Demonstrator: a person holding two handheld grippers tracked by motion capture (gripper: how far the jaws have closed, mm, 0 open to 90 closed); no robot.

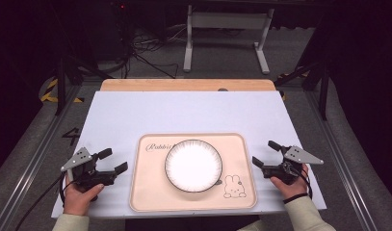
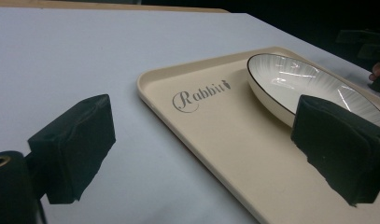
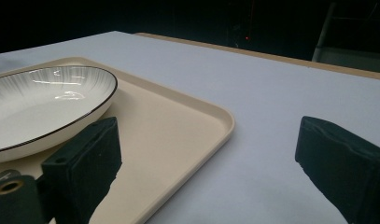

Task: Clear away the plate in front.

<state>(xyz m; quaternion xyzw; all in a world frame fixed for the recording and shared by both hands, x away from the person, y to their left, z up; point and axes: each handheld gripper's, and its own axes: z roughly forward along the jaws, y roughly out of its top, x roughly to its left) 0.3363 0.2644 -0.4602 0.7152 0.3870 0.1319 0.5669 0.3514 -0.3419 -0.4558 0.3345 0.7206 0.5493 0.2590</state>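
A beige tray [image 1: 150,192] printed with "Rabbit" and a rabbit drawing lies at the near middle of the table. On it sits a white ribbed plate [image 1: 193,165] with a dark rim and nothing on it. My left gripper [image 1: 113,160] hovers just left of the tray, open, with nothing between its black pads. In the left gripper view the jaws [image 2: 206,149] frame the tray's corner [image 2: 215,140] and the plate [image 2: 295,88]. My right gripper [image 1: 265,153] stands open just right of the tray. In the right gripper view it [image 3: 211,163] straddles the tray's edge [image 3: 178,121] beside the plate [image 3: 43,102].
A white sheet [image 1: 184,110] covers the table, and a wooden strip [image 1: 184,85] shows along its far edge. Beyond the table a white metal stand [image 1: 227,29] and loose cables [image 1: 145,48] lie on the dark floor.
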